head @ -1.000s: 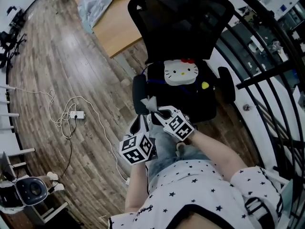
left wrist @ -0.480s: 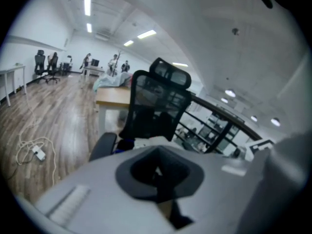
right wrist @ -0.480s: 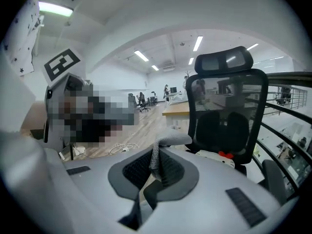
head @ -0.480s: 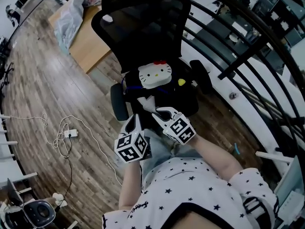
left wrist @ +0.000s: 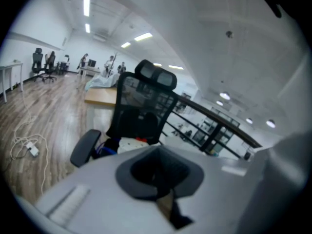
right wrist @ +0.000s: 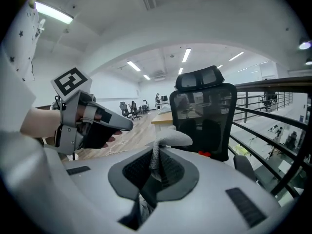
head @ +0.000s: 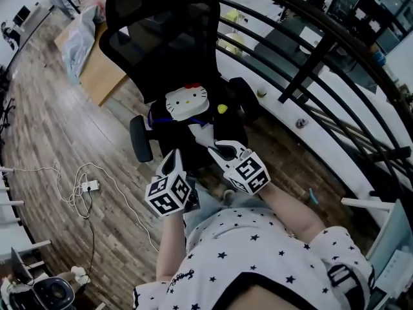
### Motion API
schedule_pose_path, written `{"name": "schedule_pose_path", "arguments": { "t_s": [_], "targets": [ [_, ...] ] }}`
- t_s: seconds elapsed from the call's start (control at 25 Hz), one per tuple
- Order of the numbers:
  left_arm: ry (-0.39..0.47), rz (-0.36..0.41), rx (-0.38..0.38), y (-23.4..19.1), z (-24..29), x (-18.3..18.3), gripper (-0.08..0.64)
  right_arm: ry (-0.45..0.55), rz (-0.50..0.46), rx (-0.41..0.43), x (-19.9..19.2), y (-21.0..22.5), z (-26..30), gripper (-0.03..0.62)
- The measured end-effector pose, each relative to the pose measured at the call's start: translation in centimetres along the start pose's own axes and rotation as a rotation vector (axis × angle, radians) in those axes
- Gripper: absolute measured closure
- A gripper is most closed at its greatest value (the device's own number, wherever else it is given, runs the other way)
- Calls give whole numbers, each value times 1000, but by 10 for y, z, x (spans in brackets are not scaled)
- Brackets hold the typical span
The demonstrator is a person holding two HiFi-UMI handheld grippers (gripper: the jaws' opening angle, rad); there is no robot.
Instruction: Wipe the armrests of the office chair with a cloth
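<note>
The black office chair (head: 169, 41) stands in front of me with a white cat cushion (head: 187, 102) on its seat. Its left armrest (head: 141, 139) and right armrest (head: 245, 97) are bare. My right gripper (head: 218, 150) is shut on a small white cloth (right wrist: 170, 138), which sticks up from the jaws in the right gripper view and hangs over the seat's front edge. My left gripper (head: 173, 165) is beside it, jaws together with nothing between them, a short way from the left armrest (left wrist: 84, 146). The left gripper (right wrist: 92, 126) also shows in the right gripper view.
A black metal railing (head: 310, 63) runs close along the chair's right side. A wooden table (head: 97, 70) with a plastic bag (head: 80, 34) stands behind the chair at the left. A white cable and power strip (head: 87, 187) lie on the wood floor to the left.
The head view has swung, so the chair now sits further left and up in it. Both grippers stay close together in front of the seat, the cloth still held.
</note>
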State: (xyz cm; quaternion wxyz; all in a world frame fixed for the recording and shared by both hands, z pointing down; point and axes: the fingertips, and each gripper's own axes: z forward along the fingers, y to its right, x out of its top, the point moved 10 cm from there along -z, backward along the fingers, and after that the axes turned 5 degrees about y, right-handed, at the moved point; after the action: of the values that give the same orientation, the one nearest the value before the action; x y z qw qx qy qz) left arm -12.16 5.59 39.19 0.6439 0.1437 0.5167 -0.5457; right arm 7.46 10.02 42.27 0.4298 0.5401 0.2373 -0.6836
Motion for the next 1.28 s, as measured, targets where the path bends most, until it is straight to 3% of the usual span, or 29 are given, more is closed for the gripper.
{"name": "schedule_pose_path", "arguments": {
  "t_s": [0.6, 1.28],
  "targets": [
    [-52, 57, -88, 60, 0, -17, 555, 69, 77, -173, -2, 34, -89, 566],
    [-112, 84, -195, 89, 43, -26, 554, 81, 78, -302, -5, 61, -114, 566]
  ]
}}
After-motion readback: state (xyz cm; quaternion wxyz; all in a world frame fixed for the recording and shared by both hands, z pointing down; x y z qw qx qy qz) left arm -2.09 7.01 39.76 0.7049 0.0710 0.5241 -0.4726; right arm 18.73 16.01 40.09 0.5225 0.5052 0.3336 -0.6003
